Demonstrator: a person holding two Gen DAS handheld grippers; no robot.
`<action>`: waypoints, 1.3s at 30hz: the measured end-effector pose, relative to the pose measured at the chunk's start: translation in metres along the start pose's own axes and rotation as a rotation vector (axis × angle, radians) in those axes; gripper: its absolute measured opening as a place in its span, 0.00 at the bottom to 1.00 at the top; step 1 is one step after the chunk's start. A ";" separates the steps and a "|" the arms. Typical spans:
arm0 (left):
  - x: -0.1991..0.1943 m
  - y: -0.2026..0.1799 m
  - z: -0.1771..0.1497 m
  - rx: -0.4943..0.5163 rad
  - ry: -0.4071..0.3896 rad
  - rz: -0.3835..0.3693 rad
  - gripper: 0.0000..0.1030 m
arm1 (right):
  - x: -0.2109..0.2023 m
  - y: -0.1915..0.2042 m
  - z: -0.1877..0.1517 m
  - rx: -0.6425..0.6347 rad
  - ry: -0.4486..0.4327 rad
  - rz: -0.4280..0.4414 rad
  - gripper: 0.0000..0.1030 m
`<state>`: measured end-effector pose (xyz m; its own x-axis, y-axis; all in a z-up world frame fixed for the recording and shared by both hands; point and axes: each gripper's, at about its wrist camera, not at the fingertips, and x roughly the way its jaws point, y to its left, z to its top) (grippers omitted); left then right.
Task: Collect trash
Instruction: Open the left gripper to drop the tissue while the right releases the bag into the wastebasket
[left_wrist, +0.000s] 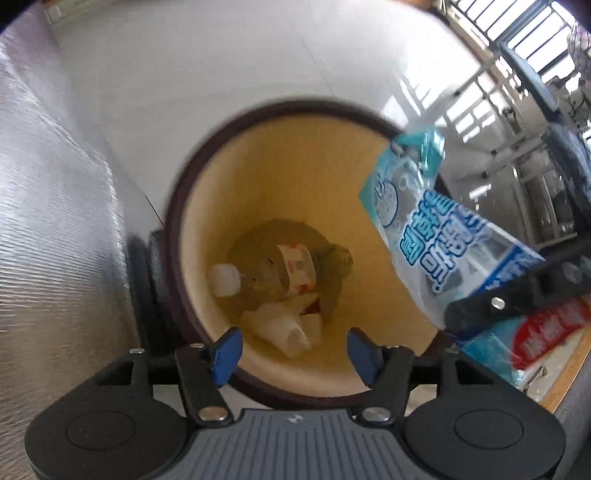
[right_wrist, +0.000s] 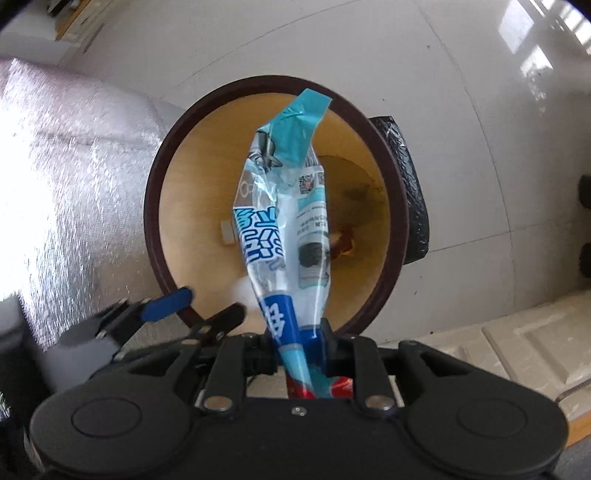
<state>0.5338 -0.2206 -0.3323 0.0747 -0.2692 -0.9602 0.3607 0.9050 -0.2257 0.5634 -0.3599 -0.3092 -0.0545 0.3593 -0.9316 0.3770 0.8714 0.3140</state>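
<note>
The round trash bin (left_wrist: 192, 236) stands on the pale shiny floor (left_wrist: 184, 74). It has a dark brown rim and a yellow inside.

The left gripper (left_wrist: 294, 350) is above the near edge of the bin and looks down into it. Its two blue fingers (left_wrist: 225, 350) are spread wide apart, and nothing is between them.

Down at the bottom of the bin lies a clear plastic bottle (left_wrist: 280, 271) with a white cap and a white and red label. Crumpled white paper (left_wrist: 284, 328) lies just beside the bottle, nearer to the left gripper.

The right gripper (right_wrist: 299, 350) is also above the near edge of the bin. Its fingers are close together and pinch a blue and clear plastic wrapper (right_wrist: 280, 206). The wrapper sticks out from the fingers and hangs over the open top of the bin. It has big blue letters on it, and its far tip reaches toward the far rim. A red part of the wrapper shows behind the fingers.

A black plastic bag (right_wrist: 410, 192) sits on the outside of the bin. A silvery, shiny sheet (right_wrist: 55, 177) lies on the floor beside the bin.
</note>
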 end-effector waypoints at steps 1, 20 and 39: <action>-0.010 0.004 -0.001 -0.015 -0.021 0.002 0.63 | 0.001 -0.002 0.002 0.034 -0.003 0.012 0.21; -0.135 0.034 -0.021 -0.109 -0.281 0.177 0.71 | 0.053 -0.028 -0.033 0.796 -0.002 0.212 0.24; -0.118 0.036 -0.025 -0.085 -0.251 0.175 0.73 | 0.023 -0.018 -0.016 0.566 -0.195 0.146 0.66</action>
<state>0.5144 -0.1477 -0.2317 0.3593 -0.1707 -0.9175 0.2438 0.9662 -0.0842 0.5407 -0.3623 -0.3333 0.1850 0.3470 -0.9194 0.8033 0.4856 0.3449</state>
